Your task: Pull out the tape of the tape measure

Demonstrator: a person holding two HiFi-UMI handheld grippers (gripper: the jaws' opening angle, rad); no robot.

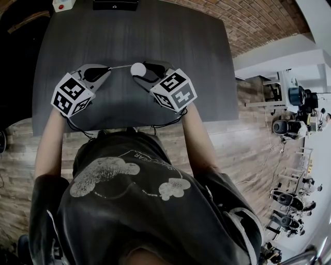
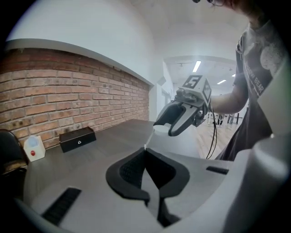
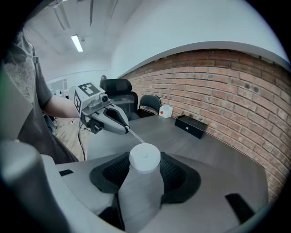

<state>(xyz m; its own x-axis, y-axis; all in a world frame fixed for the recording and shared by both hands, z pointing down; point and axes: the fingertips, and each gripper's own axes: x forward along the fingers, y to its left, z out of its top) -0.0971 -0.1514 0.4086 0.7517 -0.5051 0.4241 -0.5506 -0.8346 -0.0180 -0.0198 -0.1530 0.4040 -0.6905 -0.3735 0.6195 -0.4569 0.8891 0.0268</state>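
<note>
A round white tape measure (image 1: pixel 138 69) hangs over the dark table (image 1: pixel 155 36), with my right gripper (image 1: pixel 140 71) shut on its body. In the right gripper view the case (image 3: pixel 144 158) fills the gap between the jaws. A thin strip of tape (image 1: pixel 120 67) runs left from it to my left gripper (image 1: pixel 107 68), which is shut on the tape's end. In the left gripper view the jaws (image 2: pixel 145 150) meet on the tape (image 2: pixel 149 140), which leads up to the case (image 2: pixel 160 129) in the right gripper (image 2: pixel 175 120). The right gripper view shows the left gripper (image 3: pixel 126 129) at the tape's (image 3: pixel 136 136) far end.
A black box (image 1: pixel 115 4) and a small white device with a red button (image 1: pixel 61 5) stand at the table's far edge, by the brick wall (image 3: pixel 218 82). Office chairs (image 3: pixel 118 88) stand beyond the table's end. Both grippers are near the table's front edge.
</note>
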